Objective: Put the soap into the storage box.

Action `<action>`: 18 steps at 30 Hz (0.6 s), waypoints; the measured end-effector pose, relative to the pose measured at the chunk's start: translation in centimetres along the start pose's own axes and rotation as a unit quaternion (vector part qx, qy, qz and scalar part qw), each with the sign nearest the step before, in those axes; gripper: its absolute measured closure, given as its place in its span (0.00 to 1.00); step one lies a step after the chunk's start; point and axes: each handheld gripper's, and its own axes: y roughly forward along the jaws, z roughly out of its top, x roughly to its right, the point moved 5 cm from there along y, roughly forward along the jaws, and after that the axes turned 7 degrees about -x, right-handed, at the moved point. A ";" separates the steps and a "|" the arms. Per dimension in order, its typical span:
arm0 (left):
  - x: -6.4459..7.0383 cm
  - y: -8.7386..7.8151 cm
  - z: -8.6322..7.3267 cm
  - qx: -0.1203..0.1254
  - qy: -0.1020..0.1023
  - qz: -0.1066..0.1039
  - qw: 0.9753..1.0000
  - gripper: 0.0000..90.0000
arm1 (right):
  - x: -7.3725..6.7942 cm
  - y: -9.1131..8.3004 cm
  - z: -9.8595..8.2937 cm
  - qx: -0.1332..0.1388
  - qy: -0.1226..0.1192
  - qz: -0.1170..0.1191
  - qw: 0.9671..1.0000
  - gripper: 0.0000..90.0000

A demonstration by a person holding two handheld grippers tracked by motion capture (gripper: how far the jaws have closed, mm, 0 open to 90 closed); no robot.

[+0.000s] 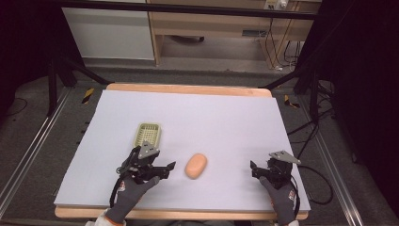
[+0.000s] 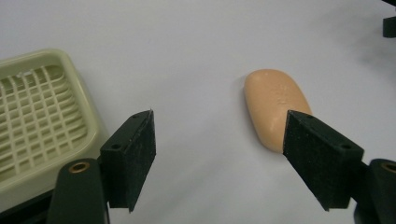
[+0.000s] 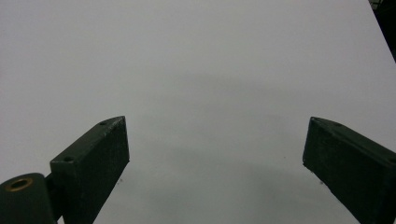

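Note:
An orange oval soap bar (image 1: 196, 165) lies on the white mat (image 1: 211, 113) near the front middle. In the left gripper view the soap bar (image 2: 273, 102) lies ahead and to the right, just beyond the right jaw's tip. A pale yellow-green slotted soap dish (image 1: 147, 134) sits left of the soap, and in that same view the soap dish (image 2: 37, 116) lies at the left. My left gripper (image 1: 162, 165) (image 2: 219, 116) stands open between dish and soap, holding nothing. My right gripper (image 1: 261, 165) (image 3: 215, 123) is open over bare mat, right of the soap.
The mat covers a wooden table whose front edge (image 1: 188, 214) runs just behind the gloved hands. Black frame legs, cables and floor rails surround the table. A dark part of the other gripper (image 2: 390, 25) shows at the top right of the left gripper view.

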 end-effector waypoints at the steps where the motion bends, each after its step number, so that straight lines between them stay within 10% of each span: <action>1: 0.2 0.0 0.2 0.000 0.002 -0.001 1.000 0.28 | 0.0 0.0 0.0 -0.001 -0.001 -0.001 1.000 0.08; 18: 1.5 1.2 2.2 0.005 0.002 -0.014 1.000 0.28 | 0.0 0.0 0.0 -0.003 -0.002 0.002 1.000 0.08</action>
